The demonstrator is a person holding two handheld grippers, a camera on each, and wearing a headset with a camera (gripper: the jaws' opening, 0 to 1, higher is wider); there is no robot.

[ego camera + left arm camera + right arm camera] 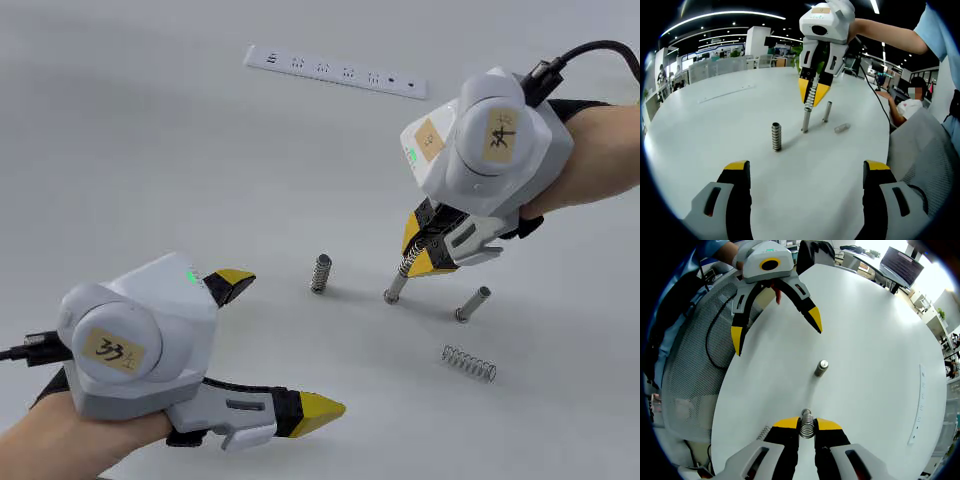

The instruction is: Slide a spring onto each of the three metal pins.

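Springs sit in three places on the white surface. One already sleeves the left pin, which stands upright by itself. A second spring is clamped between the yellow-tipped jaws of the right gripper, its lower end meeting the top of the middle pin. The loose spring lies on its side near the bare pin, not touching it.

From the head view we get the layout — three pins in a rough row, with a power strip far behind them. The left gripper view gives us the side-on look: the second spring slants down from the jaws onto the middle pin's tip, with most of that pin's shaft uncovered below. The right gripper view looks straight down the coil, so we see its round end pinched between the two jaws, and beyond it the left pin from above.

The left gripper is held at the near side, well apart from the pins — its jaws are spread wide with nothing between them.
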